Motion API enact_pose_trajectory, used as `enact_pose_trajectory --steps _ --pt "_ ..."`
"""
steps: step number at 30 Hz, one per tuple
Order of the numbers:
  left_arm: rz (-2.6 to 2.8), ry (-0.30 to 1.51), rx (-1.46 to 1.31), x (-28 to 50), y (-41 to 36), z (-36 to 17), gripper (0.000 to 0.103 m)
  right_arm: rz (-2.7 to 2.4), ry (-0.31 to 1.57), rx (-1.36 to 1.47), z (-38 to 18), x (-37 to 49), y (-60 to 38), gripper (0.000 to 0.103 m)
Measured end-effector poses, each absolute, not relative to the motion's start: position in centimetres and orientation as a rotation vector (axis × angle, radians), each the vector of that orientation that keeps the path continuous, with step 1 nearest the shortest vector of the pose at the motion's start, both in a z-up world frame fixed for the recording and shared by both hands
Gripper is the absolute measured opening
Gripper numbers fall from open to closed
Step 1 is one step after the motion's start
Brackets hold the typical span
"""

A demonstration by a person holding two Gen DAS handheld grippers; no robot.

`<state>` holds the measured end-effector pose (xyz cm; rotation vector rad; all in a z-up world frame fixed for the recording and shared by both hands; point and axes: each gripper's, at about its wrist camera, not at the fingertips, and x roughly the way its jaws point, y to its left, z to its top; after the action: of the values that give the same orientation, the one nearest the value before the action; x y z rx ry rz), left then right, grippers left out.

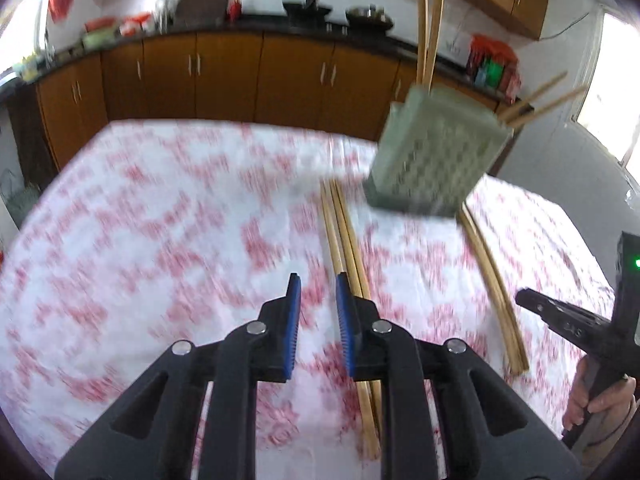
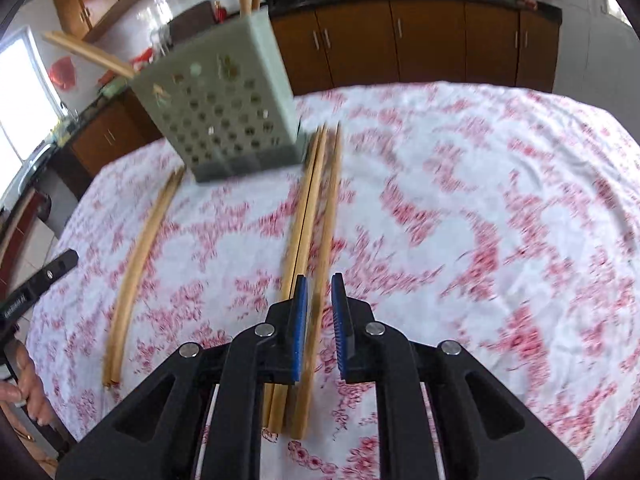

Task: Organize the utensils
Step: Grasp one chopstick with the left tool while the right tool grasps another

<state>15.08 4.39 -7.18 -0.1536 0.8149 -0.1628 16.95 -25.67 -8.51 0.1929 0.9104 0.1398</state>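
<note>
left gripper (image 1: pixel 317 312) jaws apart, empty, over the red-and-white floral tablecloth (image 1: pixel 160 240). right gripper (image 2: pixel 319 312) also parted, holding nothing, hovering just above a bundle of long bamboo chopsticks (image 2: pixel 310 216). second chopstick pair (image 2: pixel 140 264) lies further left. pale green perforated plastic utensil holder (image 2: pixel 220 108) stands beyond, chopsticks sticking out the top.

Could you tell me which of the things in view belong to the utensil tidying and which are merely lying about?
Belonging to the job:
- perforated holder, with chopsticks already in it
- central chopsticks loose on the table
- outer chopsticks loose on the table
- left gripper and right gripper, both open

Just lying about:
- floral tablecloth
- pans on the counter
- red packets
</note>
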Motion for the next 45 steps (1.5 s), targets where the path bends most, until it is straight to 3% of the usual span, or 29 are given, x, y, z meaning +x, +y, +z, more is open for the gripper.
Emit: enact_pose_trajectory --steps 4,16,20,31,45 --pt "-0.179 0.874 -0.152 15.2 3.7 -9.5 0.019 0.104 0.920 0.137 -9.3 17.2 -25.1 0.008" --pt "-0.213 0.924 -0.068 15.3 0.4 -10.1 0.016 0.043 0.905 0.136 -9.4 16.7 -27.4 0.008" --pt "-0.180 0.916 -0.023 15.5 -0.1 -10.2 0.010 0.058 0.898 0.118 -9.4 15.7 -26.6 0.009" --pt "-0.031 0.894 -0.082 18.3 5.2 -10.1 0.011 -0.033 0.856 0.101 -9.5 16.5 -28.7 0.008" --pt "-0.048 0.889 -0.136 18.3 6.0 -10.3 0.011 -0.043 0.856 0.077 -9.4 16.5 -28.2 0.009"
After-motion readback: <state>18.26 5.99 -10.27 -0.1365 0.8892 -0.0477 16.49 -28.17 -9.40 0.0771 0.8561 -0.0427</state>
